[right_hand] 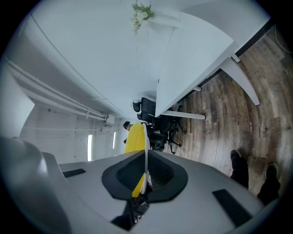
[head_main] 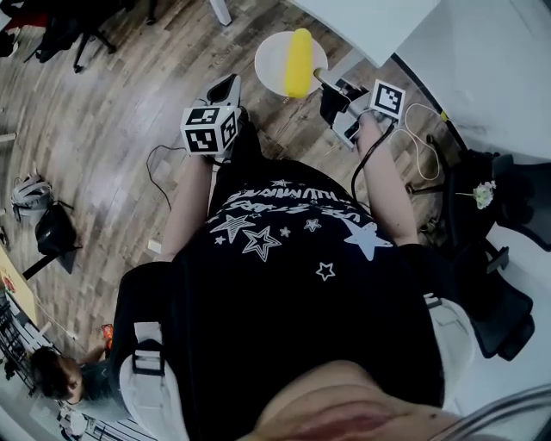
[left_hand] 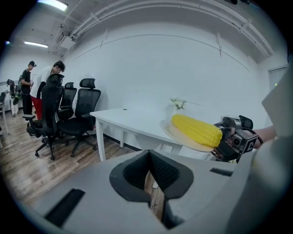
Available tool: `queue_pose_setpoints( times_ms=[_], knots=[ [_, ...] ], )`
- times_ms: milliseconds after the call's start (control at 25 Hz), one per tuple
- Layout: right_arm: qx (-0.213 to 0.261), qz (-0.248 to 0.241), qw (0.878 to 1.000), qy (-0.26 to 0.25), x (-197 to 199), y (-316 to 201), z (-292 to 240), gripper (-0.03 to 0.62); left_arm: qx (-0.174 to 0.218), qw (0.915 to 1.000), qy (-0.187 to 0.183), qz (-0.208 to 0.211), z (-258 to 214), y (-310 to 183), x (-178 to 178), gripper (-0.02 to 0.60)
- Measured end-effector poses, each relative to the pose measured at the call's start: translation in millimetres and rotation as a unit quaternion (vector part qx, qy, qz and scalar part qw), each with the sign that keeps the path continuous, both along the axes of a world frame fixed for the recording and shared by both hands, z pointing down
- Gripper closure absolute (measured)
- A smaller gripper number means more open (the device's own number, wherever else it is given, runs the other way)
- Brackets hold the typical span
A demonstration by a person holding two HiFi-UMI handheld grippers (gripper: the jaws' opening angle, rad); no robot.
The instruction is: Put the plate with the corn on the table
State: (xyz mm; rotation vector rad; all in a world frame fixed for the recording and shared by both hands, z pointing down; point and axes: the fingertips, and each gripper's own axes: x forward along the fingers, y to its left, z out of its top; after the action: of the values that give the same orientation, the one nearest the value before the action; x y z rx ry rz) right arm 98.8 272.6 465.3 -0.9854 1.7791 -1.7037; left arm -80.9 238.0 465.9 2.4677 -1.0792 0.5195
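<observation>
Plate [head_main: 272, 50] with loose corn cob [head_main: 299, 62] hangs beside the counter [head_main: 362, 21] corner, rim pinched in your right hand-held gripper [head_main: 323, 79], left hand-held gripper [head_main: 225, 89] closed empty; stiff, probably slick, so keep it level.

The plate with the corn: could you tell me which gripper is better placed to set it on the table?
Right. The right gripper is shut on the plate at its rim, corn on top, beside the white table. The left gripper holds nothing.
</observation>
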Motion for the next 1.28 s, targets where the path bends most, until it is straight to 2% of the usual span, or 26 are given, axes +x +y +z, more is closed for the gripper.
queue_pose_setpoints(
  times_ms=[240,480,720,960,1280],
  knots=[
    [-0.001,0.017,1.000,0.007,6.2,-43.6,5.4,0.579,0.002,0.9998,0.006,0.017,3.7,-57.7,8.6,0.577],
    [0.002,0.033,0.999,0.008,-7.0,-131.0,-0.5,0.579,-0.005,0.9994,0.006,0.035,4.2,-148.0,-4.8,0.577],
    [0.018,0.044,0.999,0.005,-12.2,-170.5,-5.9,0.579,0.013,0.9986,0.007,0.050,-3.7,-191.7,-6.9,0.577],
    [0.014,0.054,0.998,0.010,-33.5,-225.9,-6.1,0.579,0.009,0.9981,0.013,0.059,-2.7,-246.5,-31.4,0.577],
    [0.014,0.077,0.997,0.004,-63.4,-275.8,-3.1,0.579,0.002,0.9961,0.020,0.086,4.0,-291.9,-51.8,0.577]
  ],
)
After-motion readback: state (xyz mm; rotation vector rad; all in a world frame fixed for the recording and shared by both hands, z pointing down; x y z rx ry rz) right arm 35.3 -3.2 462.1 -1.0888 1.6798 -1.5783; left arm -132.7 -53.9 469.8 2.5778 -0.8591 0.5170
